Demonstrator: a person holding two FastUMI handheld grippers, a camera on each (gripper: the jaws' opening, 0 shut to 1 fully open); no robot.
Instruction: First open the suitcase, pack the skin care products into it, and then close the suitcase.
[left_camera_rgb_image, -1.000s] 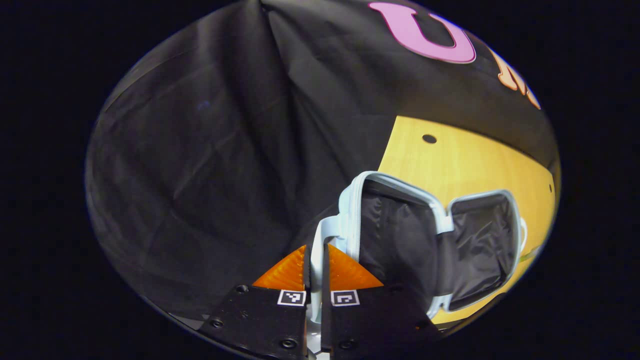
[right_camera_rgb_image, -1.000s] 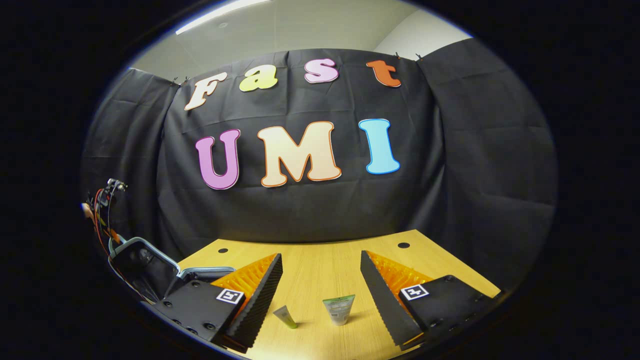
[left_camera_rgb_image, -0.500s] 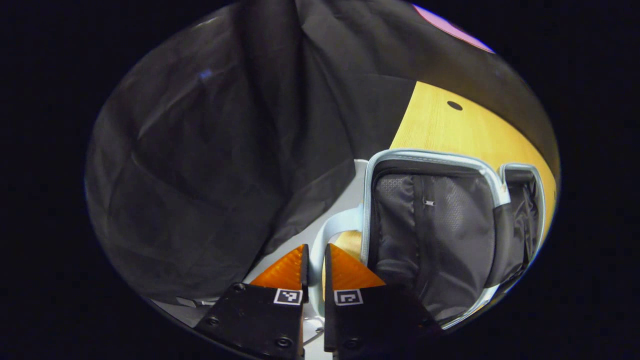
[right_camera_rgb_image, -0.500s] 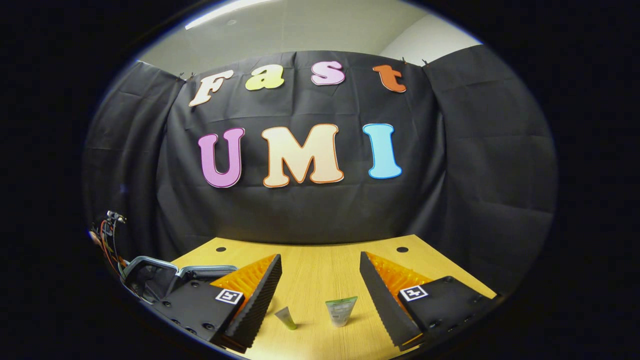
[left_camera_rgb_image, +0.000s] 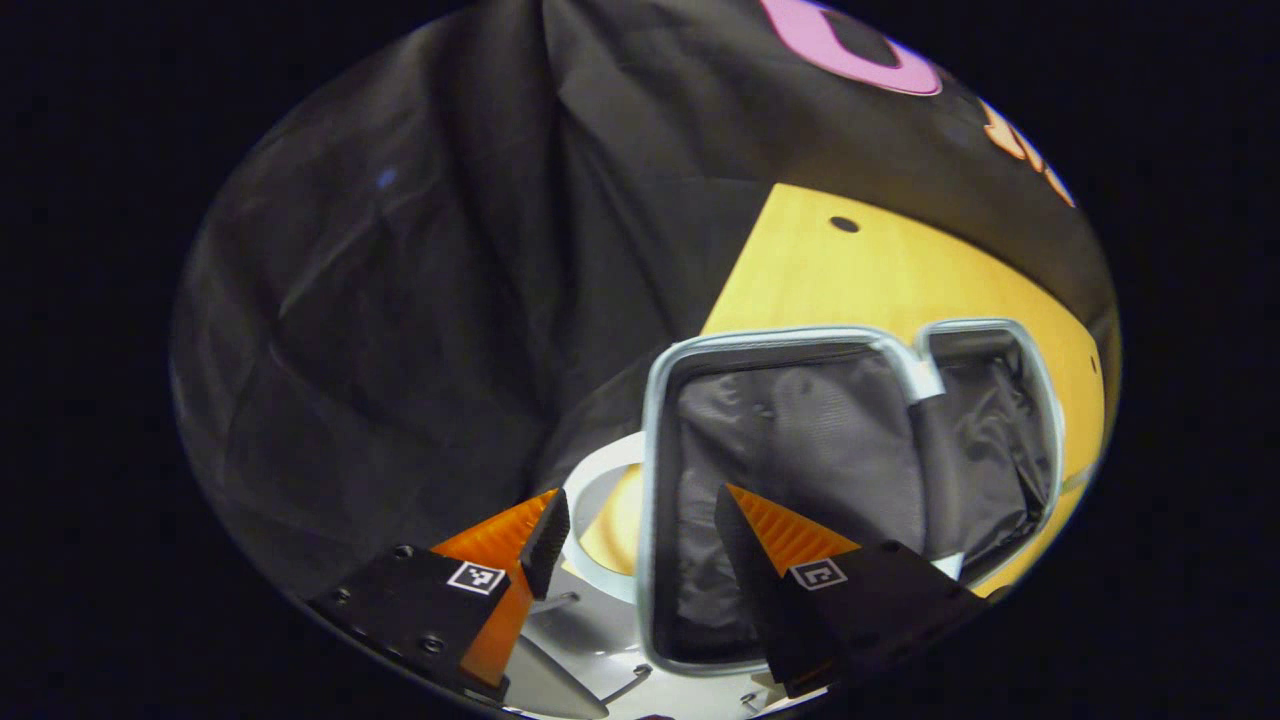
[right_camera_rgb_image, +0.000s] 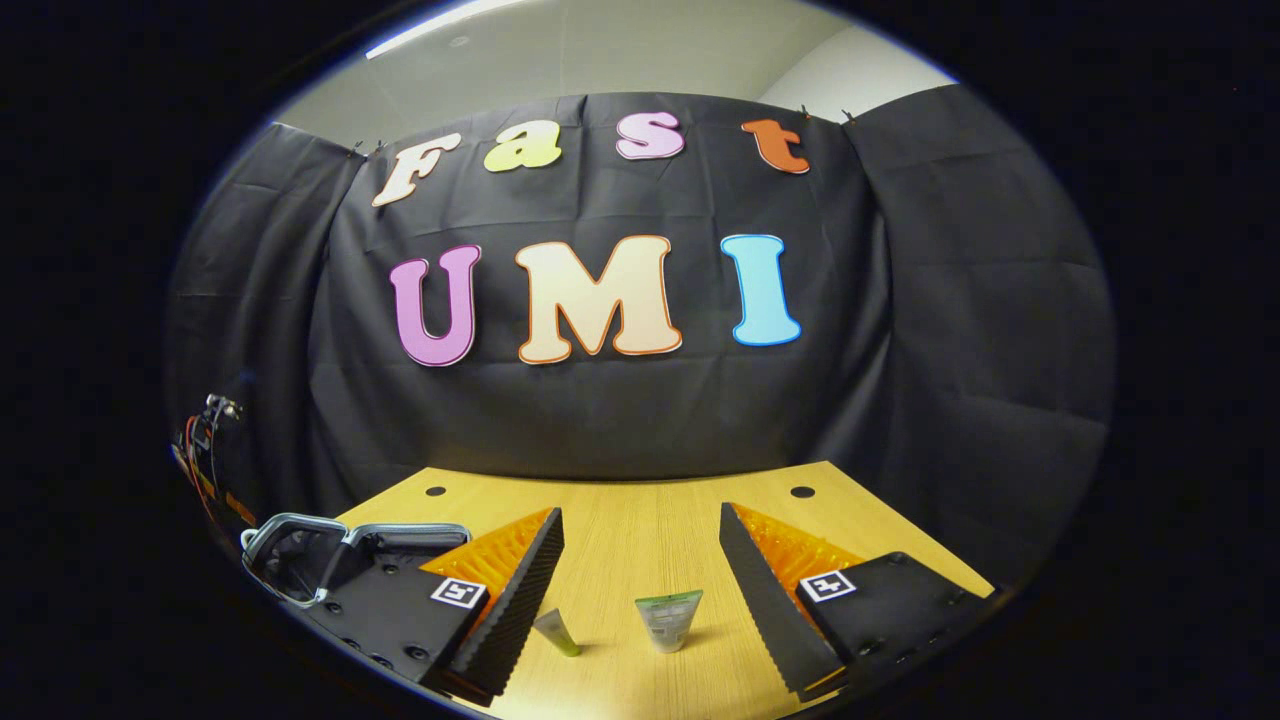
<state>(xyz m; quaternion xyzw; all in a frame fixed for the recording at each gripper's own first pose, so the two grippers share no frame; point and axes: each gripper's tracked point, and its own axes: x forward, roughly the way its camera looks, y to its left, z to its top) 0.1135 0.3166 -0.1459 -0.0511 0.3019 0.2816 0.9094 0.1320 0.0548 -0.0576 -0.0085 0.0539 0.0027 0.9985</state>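
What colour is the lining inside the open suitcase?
Dark grey lining, clearest in the left gripper view.

Cloth-walled booth (right_camera_rgb_image: 940, 330), wooden table (right_camera_rgb_image: 640, 530)

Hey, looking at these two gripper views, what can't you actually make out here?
- Suitcase: in the left gripper view, its lower part is hidden behind the left tool; in the right gripper view, the right tool covers part of it.
- Two tubes on the table, the small tube and the larger tube: print too small to tell the products.
- Wires at the right gripper view's left edge: cut off.
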